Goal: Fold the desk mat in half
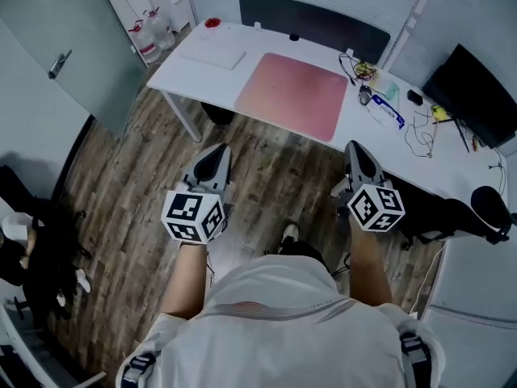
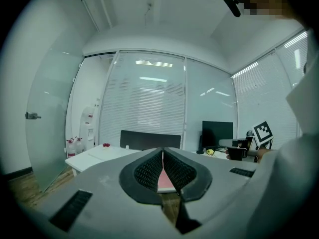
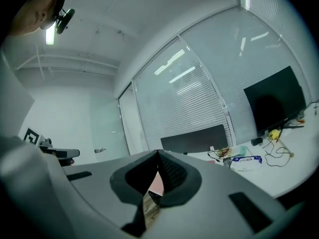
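Both tongs are off the worktop and over the wood floor, held level and pointing at the desk. Left tongs are closed: in the left gripper view the tips meet and nothing is between the pads. Right tongs are the same, with the jaws together and empty in the right gripper view. The marker cubes sit behind each pair, near the person's forearms. The desk mat is pink and rectangular, lying flat and unfolded on the white worktop, roughly mid-desk, with its near edge close to the front edge. No tongs touch it; both are well short of it. A sliver of the mat shows through the gap under the closed tips in the left gripper view and in the right gripper view. A white pad lies left of the mat, apart from it, with a small red item at the back corner. To the right of the mat there are tangled cables, a blue and white packet and a black monitor. A dark divider panel runs along the back edge of the worktop. There is a glass door with a handle at far left, with water bottles beyond it.
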Motion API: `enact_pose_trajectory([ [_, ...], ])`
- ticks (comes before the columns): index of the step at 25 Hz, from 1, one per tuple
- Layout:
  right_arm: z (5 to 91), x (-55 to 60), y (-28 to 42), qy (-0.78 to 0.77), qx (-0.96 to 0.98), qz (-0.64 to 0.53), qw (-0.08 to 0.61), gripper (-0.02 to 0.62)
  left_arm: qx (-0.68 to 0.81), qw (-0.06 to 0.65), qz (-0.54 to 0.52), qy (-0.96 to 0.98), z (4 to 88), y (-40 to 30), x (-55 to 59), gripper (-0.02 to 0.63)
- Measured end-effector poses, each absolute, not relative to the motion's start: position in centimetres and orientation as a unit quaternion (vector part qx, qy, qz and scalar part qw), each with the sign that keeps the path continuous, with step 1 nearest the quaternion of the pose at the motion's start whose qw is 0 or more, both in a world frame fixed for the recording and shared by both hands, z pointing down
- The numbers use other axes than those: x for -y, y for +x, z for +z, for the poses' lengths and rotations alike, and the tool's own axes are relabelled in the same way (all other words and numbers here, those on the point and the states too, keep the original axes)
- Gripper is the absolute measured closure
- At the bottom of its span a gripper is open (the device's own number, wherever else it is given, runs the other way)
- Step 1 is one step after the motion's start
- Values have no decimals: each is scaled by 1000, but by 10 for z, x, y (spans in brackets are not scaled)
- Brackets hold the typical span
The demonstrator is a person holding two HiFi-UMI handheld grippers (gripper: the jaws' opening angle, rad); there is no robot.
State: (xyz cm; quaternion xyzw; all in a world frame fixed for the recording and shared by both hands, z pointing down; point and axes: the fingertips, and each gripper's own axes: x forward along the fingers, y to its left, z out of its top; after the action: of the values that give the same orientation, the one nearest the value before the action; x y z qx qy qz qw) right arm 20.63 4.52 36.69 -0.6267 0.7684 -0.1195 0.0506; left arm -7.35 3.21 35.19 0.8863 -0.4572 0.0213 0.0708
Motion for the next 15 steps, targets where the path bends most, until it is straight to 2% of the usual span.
enact_pose_trajectory([
  [8,376,33,284,-624,-768,-137,44,545,455,73,32,887,350,9,49,589],
  [15,409,64,329,-641,-746,-177,34,545,430,104,49,895,377,65,96,589],
])
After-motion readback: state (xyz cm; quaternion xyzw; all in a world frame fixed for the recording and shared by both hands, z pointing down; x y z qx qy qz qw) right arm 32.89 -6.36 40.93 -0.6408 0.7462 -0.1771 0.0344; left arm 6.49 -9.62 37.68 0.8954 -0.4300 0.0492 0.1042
